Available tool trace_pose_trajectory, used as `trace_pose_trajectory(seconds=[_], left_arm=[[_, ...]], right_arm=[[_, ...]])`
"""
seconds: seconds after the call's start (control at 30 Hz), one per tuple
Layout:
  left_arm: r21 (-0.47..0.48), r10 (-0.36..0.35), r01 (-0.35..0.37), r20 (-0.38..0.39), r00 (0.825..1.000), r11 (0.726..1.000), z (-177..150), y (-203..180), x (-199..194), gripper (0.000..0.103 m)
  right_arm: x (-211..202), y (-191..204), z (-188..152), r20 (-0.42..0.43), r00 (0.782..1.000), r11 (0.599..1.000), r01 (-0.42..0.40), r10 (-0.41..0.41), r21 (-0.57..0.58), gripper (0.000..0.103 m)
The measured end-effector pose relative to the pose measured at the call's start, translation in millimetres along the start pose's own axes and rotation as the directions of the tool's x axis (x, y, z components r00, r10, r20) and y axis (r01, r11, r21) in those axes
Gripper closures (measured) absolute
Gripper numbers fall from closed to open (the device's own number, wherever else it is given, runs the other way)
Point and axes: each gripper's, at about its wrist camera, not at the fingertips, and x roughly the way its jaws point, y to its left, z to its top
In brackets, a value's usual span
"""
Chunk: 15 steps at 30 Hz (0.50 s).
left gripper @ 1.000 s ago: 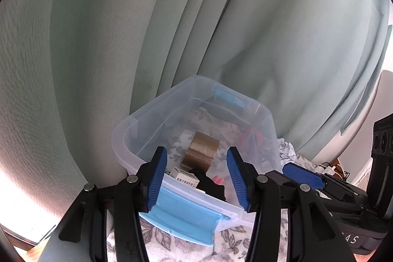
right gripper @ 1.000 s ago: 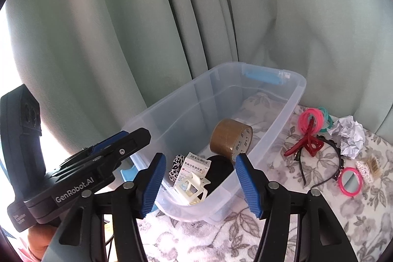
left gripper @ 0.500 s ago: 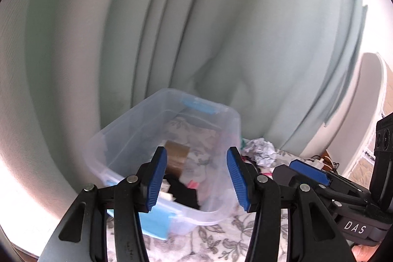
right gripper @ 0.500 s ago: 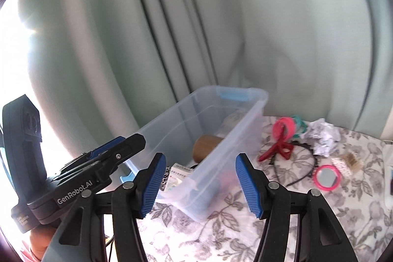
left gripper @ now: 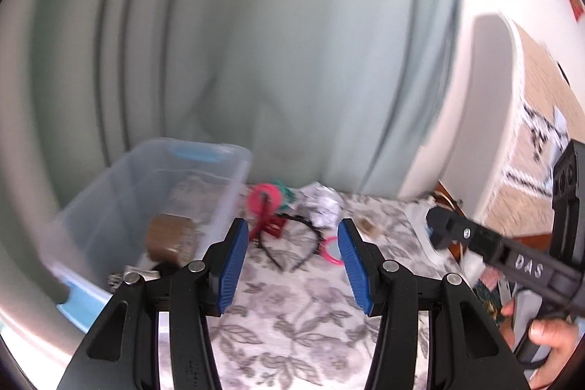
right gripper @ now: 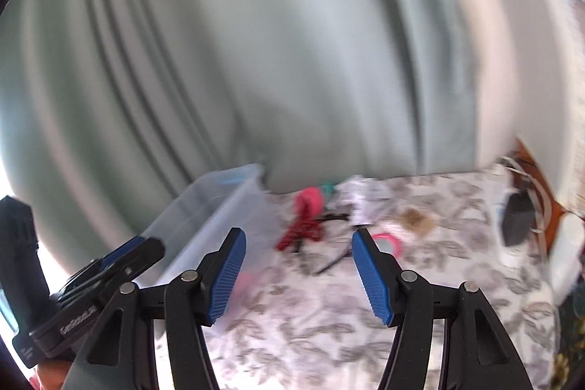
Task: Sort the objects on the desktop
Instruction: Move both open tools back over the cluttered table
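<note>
A: What is hard to see?
B: Motion blur smears the hair clips on the bench; a clear bin half hides a tape roll.
A: Any writing?
B: "DAS" on the right gripper. Both it and the left gripper gape wide, empty.

Curtain pale green. Cloth white, grey flowers. Box see-through, blue handle. Tape roll brown. Clip red. Ring pink. Headband black. Finger pads blue.

Pale green curtain behind — grey floral tablecloth below, white wall at right.
</note>
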Motion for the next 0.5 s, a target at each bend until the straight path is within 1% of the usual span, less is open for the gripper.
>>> trace_pose_trajectory(seconds=[0.13,0.27,0.4,0.5], left_arm=[[0.044,-0.028,0.031,-0.059,0.998,0.999,-7,-24,22,0.051],[0.083,-0.050,0.061,-0.122,0.991,0.995,-15,-45,44,0.048],[0.099,-0.039,0.059,-0.195,0.980,0.993,-27,-51,73,0.048],[0.093,-0.025,0.048,-0.238,0.971,0.995,-33,-47,95,0.048]], right_arm=[[-6,-32,1,0.000,0.998,0.997,0.062,-0.062,0.042,0.038],[5,-56,-2,-0.042,0.994,0.993,0.104,-0.102,0.062,0.038],[26,-74,-9,-0.103,0.988,0.989,0.121,-0.113,0.081,0.038],[43,-84,-17,-0.149,0.981,0.986,0.136,-0.121,0.092,0.038]])
